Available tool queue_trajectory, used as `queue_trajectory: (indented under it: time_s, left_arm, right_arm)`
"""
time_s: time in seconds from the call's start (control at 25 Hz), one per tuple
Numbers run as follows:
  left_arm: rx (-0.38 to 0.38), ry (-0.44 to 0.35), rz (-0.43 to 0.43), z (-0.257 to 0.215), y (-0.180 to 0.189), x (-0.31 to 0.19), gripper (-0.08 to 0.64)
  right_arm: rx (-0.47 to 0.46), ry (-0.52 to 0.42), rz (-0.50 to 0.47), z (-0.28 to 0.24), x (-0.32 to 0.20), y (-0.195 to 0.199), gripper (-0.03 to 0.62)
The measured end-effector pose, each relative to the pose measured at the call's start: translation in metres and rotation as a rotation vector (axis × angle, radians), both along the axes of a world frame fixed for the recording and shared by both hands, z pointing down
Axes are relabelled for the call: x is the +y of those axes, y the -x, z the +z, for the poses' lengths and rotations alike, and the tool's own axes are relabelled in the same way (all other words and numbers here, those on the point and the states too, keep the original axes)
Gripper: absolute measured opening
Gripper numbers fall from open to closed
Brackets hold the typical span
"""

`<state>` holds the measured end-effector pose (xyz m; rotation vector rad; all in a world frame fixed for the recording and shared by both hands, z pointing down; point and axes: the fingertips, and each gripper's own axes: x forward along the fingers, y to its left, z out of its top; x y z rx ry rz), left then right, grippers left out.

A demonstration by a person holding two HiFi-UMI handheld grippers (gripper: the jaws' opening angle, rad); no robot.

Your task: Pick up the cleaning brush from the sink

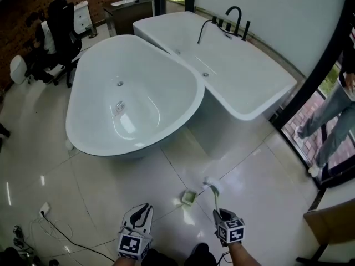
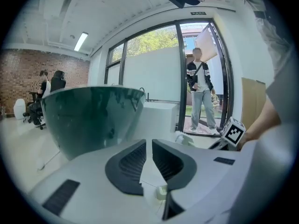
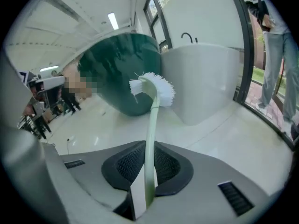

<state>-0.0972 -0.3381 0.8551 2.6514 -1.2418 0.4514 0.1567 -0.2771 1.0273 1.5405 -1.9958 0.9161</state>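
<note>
Chairs (image 1: 64,29) sit way over on the left by the brick wall, with a cable (image 1: 66,238) trailing on the floor tiles (image 1: 44,148) below. Next comes the big oval basin (image 1: 166,65), nothing much in it besides the drain. In front of it, low in the head view, the left gripper (image 1: 143,208) has its jaws pulled together to just a slit, and there's nothing in there. A little pale green box (image 1: 189,197) sits on the floor just right of that. The cleaning brush (image 3: 153,120) is out of the basin, up off the floor, with its white bristle head just beside the box. The right gripper (image 1: 218,212) is clamped on the thin green handle, so the head sticks out ahead of it. Further right is a rectangular tub (image 1: 249,82) touching the basin, with a black tap (image 1: 233,18) at the far end. A person (image 1: 333,115) in jeans stands outside the glass door.
</note>
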Motion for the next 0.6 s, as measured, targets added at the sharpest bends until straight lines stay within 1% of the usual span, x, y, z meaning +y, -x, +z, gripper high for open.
queue_trajectory:
  time_s: [0.12, 0.2, 0.28, 0.32, 0.4, 0.48, 0.6]
  left_arm:
    - [-0.015, -0.027, 0.001, -0.11, 0.019, 0.038, 0.037]
    - [-0.023, -0.037, 0.0, -0.214, 0.032, 0.058, 0.037]
    - [-0.014, -0.043, -0.01, -0.321, 0.043, 0.075, 0.027]
    - [-0.008, -0.044, -0.017, -0.366, 0.05, 0.084, 0.026]
    - [0.002, -0.055, -0.033, -0.436, 0.063, 0.104, 0.02]
    - [0.018, -0.074, -0.051, -0.491, 0.074, 0.128, 0.017]
    - [0.074, -0.105, -0.088, -0.568, 0.083, 0.163, 0.017]
  right_arm:
    - [-0.035, -0.087, -0.067, -0.146, 0.027, 0.033, 0.032]
    - [-0.057, -0.137, -0.091, -0.268, 0.042, 0.053, 0.032]
    - [-0.074, -0.182, -0.107, -0.391, 0.053, 0.07, 0.032]
    - [-0.081, -0.204, -0.114, -0.444, 0.059, 0.078, 0.032]
    - [-0.093, -0.254, -0.133, -0.531, 0.074, 0.095, 0.032]
    - [-0.105, -0.302, -0.157, -0.599, 0.094, 0.11, 0.032]
    - [-0.14, -0.383, -0.199, -0.699, 0.124, 0.128, 0.032]
